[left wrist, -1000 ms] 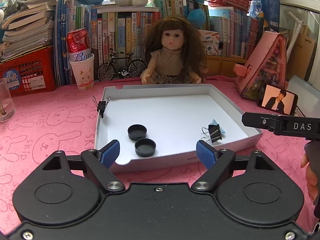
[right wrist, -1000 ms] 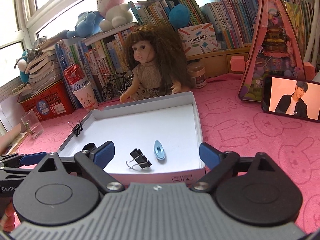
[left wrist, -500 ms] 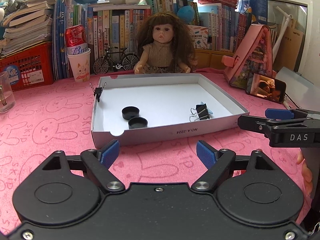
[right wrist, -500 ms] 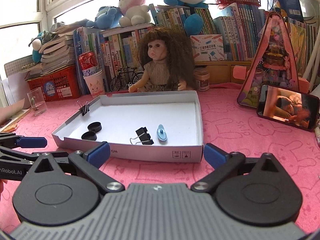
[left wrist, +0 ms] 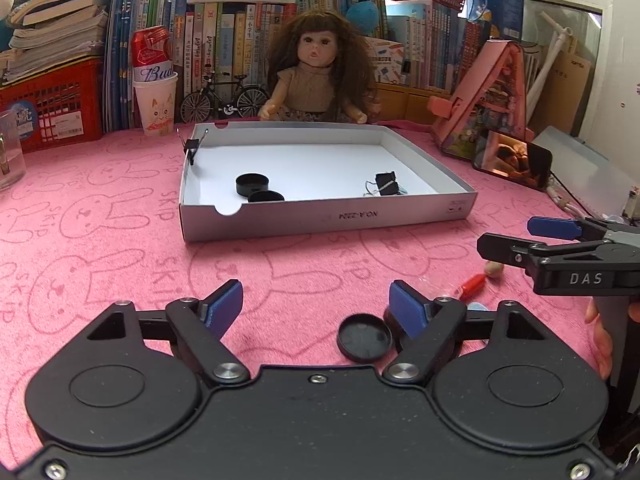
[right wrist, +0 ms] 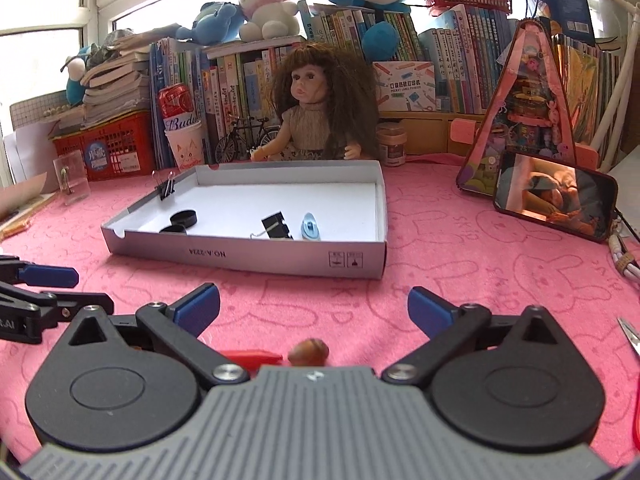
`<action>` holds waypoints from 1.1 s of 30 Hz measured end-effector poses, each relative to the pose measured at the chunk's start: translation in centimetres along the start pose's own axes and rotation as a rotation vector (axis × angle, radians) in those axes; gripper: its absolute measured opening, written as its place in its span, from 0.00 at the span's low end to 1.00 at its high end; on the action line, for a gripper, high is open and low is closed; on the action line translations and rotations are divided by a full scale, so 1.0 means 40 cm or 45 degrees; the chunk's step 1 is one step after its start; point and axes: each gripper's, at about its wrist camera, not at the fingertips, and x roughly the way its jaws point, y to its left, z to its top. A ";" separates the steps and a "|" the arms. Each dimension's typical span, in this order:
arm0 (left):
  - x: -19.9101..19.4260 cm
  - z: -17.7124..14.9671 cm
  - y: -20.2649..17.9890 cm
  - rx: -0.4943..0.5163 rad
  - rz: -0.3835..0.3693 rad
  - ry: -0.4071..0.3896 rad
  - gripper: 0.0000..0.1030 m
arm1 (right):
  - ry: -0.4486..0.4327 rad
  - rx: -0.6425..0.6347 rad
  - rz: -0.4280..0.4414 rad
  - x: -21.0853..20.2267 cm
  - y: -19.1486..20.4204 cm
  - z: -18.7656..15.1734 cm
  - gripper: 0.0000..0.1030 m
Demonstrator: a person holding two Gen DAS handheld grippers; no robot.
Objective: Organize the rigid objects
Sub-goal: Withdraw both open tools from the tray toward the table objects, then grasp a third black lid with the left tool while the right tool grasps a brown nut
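Observation:
A white shallow box (left wrist: 320, 220) sits mid-table on the pink cloth; in the right wrist view it is the same box (right wrist: 248, 258). Inside lie two black caps (left wrist: 251, 184), a black binder clip (left wrist: 386, 184) and a light blue clip (right wrist: 311, 230). Another binder clip (left wrist: 192, 148) is clamped on its left wall. My left gripper (left wrist: 316, 304) hovers low in front of the box, its jaws closing with nothing pressed between them. A loose black cap (left wrist: 365, 337) lies on the cloth just inside its right finger. My right gripper (right wrist: 315, 306) stands wide open and holds nothing.
A red piece (right wrist: 250, 356) and a brown nut-like bead (right wrist: 309, 352) lie under the right gripper. A doll (left wrist: 316, 76), a toy bicycle, a cup with a can, books and a red crate line the back. A phone (right wrist: 554, 198) leans at right; scissors (right wrist: 628, 332) lie at the right edge.
Both grippers have drawn back from the box and sunk toward the cloth. The loose black cap, the red piece and the bead have come into view. The left jaws have narrowed a little.

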 end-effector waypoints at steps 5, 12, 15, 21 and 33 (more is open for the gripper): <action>-0.016 -0.025 -0.004 0.004 -0.030 0.007 0.64 | -0.003 -0.066 -0.042 -0.011 0.006 -0.019 1.00; -0.025 -0.045 -0.011 -0.006 -0.046 0.019 0.47 | 0.022 -0.050 -0.043 -0.001 -0.003 -0.023 1.00; -0.029 -0.055 -0.029 0.048 -0.057 0.012 0.46 | 0.043 -0.058 -0.039 0.004 -0.002 -0.023 0.99; -0.026 -0.078 -0.065 0.150 -0.019 0.000 0.42 | 0.093 -0.067 -0.023 0.019 0.001 -0.024 0.88; -0.010 -0.086 -0.080 0.179 0.020 -0.031 0.42 | 0.073 -0.095 -0.035 -0.008 -0.007 -0.043 0.62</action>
